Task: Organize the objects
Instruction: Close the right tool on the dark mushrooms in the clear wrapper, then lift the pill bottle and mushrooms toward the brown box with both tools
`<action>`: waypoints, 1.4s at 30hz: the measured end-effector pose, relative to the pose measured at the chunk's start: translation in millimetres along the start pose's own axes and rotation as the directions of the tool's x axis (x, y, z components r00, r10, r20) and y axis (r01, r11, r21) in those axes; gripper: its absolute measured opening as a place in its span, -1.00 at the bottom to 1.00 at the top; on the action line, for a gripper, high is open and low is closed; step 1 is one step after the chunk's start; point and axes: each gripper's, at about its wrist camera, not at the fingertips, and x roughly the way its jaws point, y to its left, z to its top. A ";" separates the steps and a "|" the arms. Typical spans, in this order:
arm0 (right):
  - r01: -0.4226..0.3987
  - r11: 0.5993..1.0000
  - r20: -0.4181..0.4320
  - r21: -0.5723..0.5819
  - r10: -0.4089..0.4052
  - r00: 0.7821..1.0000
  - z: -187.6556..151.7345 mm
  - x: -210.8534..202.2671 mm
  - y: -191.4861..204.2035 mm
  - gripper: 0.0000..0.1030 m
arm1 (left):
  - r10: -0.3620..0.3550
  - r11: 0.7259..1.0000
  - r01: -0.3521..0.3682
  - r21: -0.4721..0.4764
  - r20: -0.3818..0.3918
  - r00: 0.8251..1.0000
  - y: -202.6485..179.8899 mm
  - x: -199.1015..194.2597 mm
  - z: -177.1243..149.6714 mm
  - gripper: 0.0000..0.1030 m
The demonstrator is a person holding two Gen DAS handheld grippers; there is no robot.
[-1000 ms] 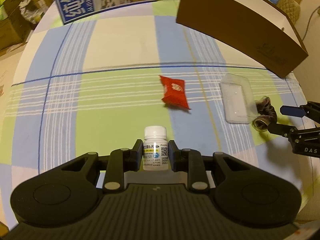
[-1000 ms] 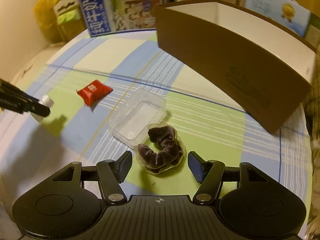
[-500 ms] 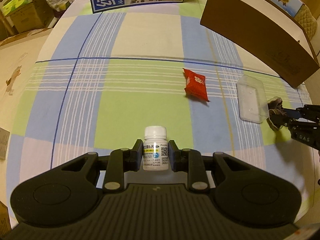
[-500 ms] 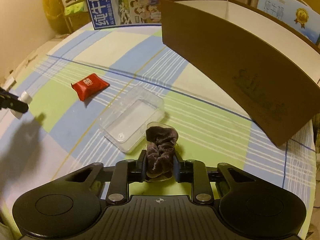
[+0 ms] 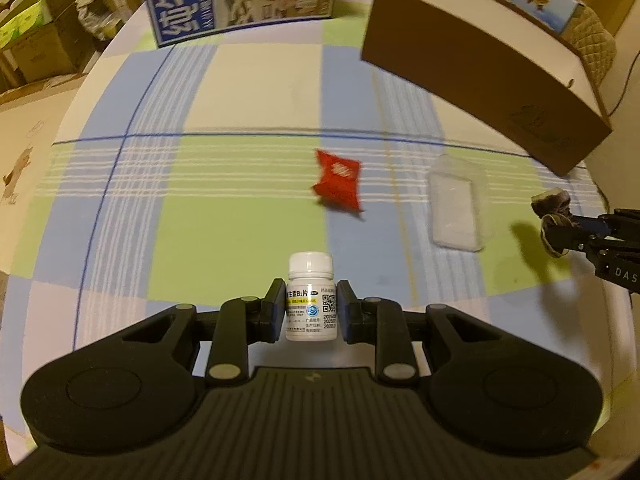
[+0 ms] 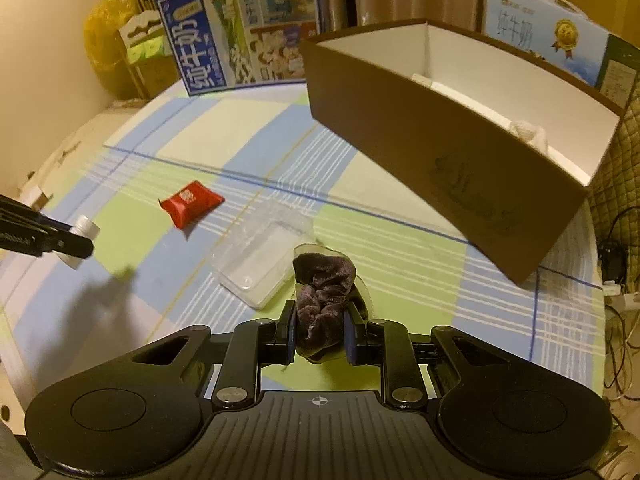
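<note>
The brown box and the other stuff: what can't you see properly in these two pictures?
- Brown box: its near wall hides most of the inside in the right wrist view; the left wrist view shows no contents.
- Red packet: blurred in the left wrist view, print unreadable.
- Bottle: small label text unreadable; left gripper pads cover its sides.
- Scrunchie: lower part hidden in the right gripper.

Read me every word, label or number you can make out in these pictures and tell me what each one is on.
"纯牛奶": large white characters on the blue milk carton standing at the table's far edge.
"纯牛奶": pale blue gift box behind the brown cardboard box.
"B1片": label of the white pill bottle held by the left gripper; the smaller print and dates are too small.
"DAS": right gripper, cut off.
Red snack packet: blurred.
</note>
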 end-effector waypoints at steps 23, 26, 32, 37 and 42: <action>0.024 0.951 0.221 0.307 -0.096 0.970 40.6 -91.2 -64.5 -0.62 | -0.259 0.926 0.197 0.323 0.159 0.953 -121.7 -19.4 129.4 -0.57; 0.024 0.944 0.231 0.328 -0.105 0.967 45.2 -94.0 -71.5 -0.62 | -0.281 0.913 0.211 0.349 0.163 0.946 -132.5 -18.5 141.1 -0.57; 0.022 0.933 0.247 0.360 -0.118 0.962 58.4 -92.2 -83.6 -0.62 | -0.306 0.895 0.220 0.389 0.174 0.936 -149.5 -13.5 163.9 -0.57; 0.017 0.934 0.272 0.358 -0.122 0.954 78.7 -86.1 -93.1 -0.62 | -0.322 0.885 0.226 0.407 0.185 0.928 -160.0 -6.0 186.4 -0.57; 0.031 0.934 0.273 0.356 -0.136 0.952 100.9 -72.4 -105.4 -0.62 | -0.327 0.876 0.221 0.429 0.190 0.926 -169.1 5.3 209.3 -0.57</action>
